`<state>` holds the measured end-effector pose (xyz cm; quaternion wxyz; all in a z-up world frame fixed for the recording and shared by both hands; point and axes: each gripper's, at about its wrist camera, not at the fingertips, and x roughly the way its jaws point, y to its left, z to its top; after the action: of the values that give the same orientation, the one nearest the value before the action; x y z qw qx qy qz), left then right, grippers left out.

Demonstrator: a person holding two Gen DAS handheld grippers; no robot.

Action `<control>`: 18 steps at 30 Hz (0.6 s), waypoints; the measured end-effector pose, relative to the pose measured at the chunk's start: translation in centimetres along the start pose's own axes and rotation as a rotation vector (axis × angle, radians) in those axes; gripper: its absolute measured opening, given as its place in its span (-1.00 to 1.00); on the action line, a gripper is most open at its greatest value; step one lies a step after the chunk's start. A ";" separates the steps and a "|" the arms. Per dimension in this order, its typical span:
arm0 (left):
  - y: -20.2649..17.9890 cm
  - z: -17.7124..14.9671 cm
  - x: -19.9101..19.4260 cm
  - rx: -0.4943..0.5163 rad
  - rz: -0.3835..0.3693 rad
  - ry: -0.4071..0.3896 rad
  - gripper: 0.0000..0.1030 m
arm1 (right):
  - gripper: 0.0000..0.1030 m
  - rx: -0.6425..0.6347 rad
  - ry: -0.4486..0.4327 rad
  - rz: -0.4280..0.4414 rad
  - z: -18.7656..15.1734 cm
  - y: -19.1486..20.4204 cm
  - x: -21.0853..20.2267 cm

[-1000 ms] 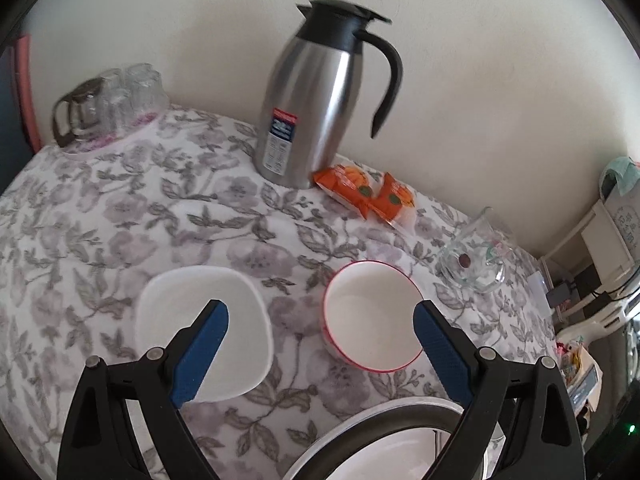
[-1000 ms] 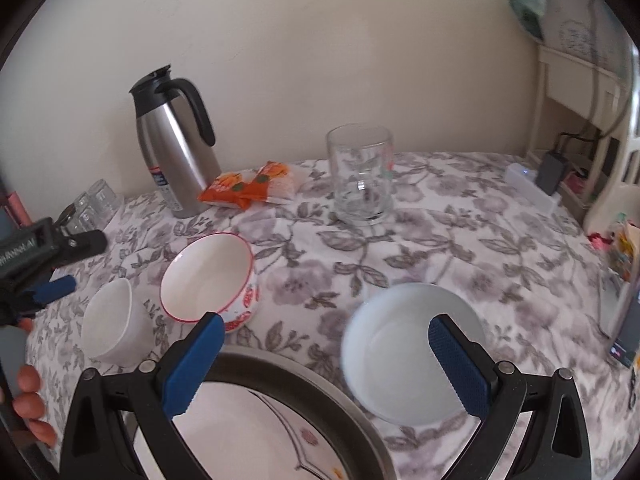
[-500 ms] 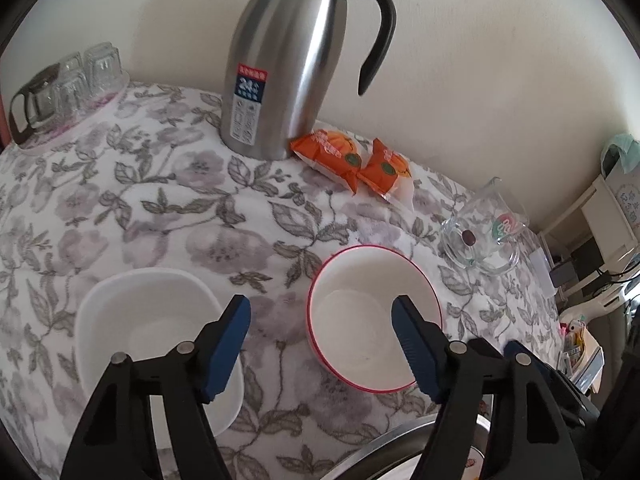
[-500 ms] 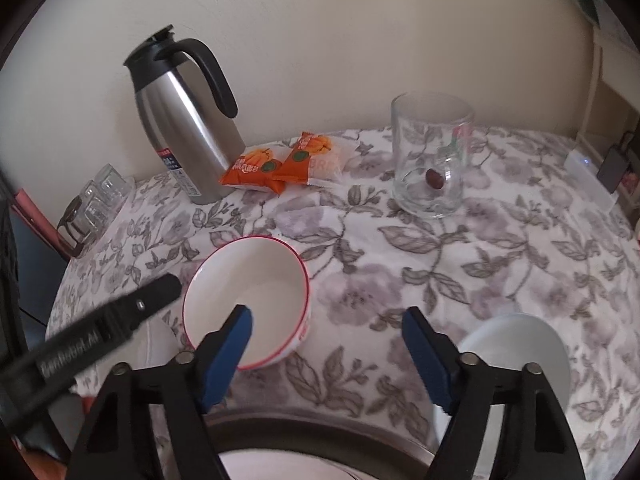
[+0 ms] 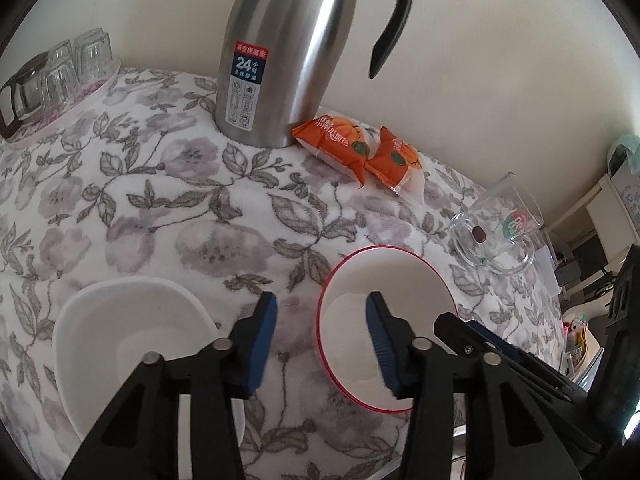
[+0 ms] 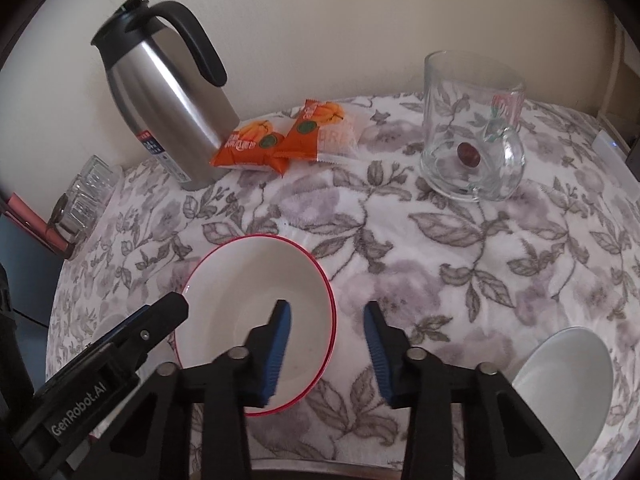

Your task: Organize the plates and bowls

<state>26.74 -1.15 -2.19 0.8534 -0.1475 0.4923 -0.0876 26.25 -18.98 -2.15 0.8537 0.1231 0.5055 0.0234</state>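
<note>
A red-rimmed white bowl (image 5: pixel 400 308) stands on the flowered tablecloth; it also shows in the right wrist view (image 6: pixel 248 292). My left gripper (image 5: pixel 322 340) is open and straddles its left rim, one finger inside the bowl and one outside. My right gripper (image 6: pixel 326 344) is open and straddles its right rim in the same way. A white squarish bowl (image 5: pixel 120 332) sits to the left. A white round bowl (image 6: pixel 568 384) sits at the right. Nothing is gripped.
A steel thermos jug (image 5: pixel 288 48) stands at the back with two orange snack packets (image 5: pixel 356 148) beside it. A glass mug (image 6: pixel 472 128) stands at the back right. Small glasses on a tray (image 5: pixel 56 76) are at the far left.
Both grippers have moved forward and down onto the red-rimmed bowl, and their jaws have narrowed around its opposite rims. The dark-rimmed plate has dropped out of view below.
</note>
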 end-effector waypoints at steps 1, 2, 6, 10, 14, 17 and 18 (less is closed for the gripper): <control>0.1 0.0 0.0 -0.004 -0.001 0.000 -0.20 | -0.47 -0.001 0.004 -0.001 -0.1 0.0 0.1; 0.2 0.1 0.0 -0.006 -0.002 0.000 -0.25 | -0.51 0.002 0.006 -0.005 -0.1 0.0 0.2; 0.2 0.0 0.1 -0.007 -0.009 0.000 -0.33 | -0.74 0.014 0.020 -0.006 -0.3 -0.4 0.4; -0.3 -0.2 0.6 0.008 -0.012 0.012 -0.34 | -0.74 0.019 0.020 0.010 -0.5 -0.7 0.3; -0.9 -0.6 1.2 0.025 -0.012 0.030 -0.40 | -0.74 0.009 0.019 0.009 -0.6 -0.6 0.4; -0.9 -1.0 1.7 0.026 -0.004 0.044 -0.57 | -0.74 0.012 0.026 0.015 -0.7 -0.7 0.6; -0.9 -1.0 1.9 0.023 0.000 0.048 -0.68 | -0.74 0.011 0.027 0.015 -0.7 -0.7 0.6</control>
<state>26.78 -2.72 -3.88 0.8431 -0.1354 0.5114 -0.0967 25.86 -19.41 -3.13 0.8460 0.1313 0.5160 0.0287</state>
